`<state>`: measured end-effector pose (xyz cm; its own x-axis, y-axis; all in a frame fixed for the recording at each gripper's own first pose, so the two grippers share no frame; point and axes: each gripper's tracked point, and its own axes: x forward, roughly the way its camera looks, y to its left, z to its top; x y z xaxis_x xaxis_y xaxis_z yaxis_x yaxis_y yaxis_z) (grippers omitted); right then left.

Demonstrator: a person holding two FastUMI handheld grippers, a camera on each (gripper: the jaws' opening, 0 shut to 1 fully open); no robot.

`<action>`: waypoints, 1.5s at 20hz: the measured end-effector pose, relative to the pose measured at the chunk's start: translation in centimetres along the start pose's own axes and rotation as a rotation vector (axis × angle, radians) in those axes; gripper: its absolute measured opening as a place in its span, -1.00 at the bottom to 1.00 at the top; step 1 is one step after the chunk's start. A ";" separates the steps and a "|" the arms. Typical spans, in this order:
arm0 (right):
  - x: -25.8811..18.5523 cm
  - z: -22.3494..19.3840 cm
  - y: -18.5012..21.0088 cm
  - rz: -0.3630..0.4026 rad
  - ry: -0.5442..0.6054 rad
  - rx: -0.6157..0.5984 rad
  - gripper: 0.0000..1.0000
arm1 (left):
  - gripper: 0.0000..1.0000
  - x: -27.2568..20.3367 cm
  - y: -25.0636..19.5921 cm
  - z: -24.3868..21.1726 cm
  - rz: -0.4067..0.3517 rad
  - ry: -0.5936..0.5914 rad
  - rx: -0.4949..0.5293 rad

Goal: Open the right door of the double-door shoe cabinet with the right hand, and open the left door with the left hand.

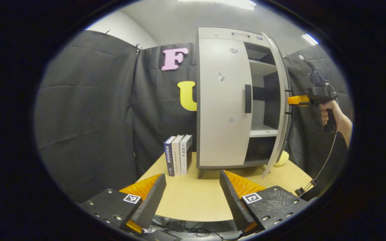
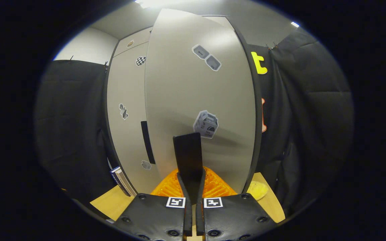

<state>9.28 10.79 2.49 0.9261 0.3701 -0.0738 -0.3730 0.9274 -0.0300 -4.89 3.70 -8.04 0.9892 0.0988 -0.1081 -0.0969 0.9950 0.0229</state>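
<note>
- We see the cabinet (image 1: 226, 100) standing on the surface (image 1: 193, 197), with three books (image 1: 178, 154) just beside its left foot; its right door (image 1: 280, 100) stands swung out from the front, shelves bared behind it, while the left door (image 1: 223, 103) lies flush and closed, its dark handle (image 1: 248, 98) at the inner edge.
- The right tool (image 2: 193, 180) is clenched on the right door's handle (image 2: 188, 155); in the right gripper view both fingers press the dark bar between them, right up against the door's face.
- In the left gripper view that same tool shows at the cabinet's right edge, level with the handle, held by a hand (image 1: 328, 115) with the forearm running away from the cabinet; a cable hangs from it down toward the surface.
- The left tool (image 1: 193, 194) is released, its fingers spread wide and holding nothing; it hangs low, well short of the cabinet's front and pointed at the cabinet's base, below the left handle.
- We judge the risks thus: a hard pull on the right door could drag or tip the cabinet on the surface; the left tool, rising to its handle, might brush the books; a shallow pinch there could slip off the slim bar; the hanging cable might snag the door's lower corner.
</note>
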 end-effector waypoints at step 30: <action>-7.7 -1.5 -15.8 -0.215 0.039 -0.001 -0.96 | 0.87 3.9 -1.5 0.9 -0.101 -0.013 -0.025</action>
<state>7.98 -6.75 2.08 0.9815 0.1610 -0.1041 -0.1668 0.9847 -0.0498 -0.83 2.60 -7.60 0.9954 -0.0022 -0.0960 0.0011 0.9999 -0.0122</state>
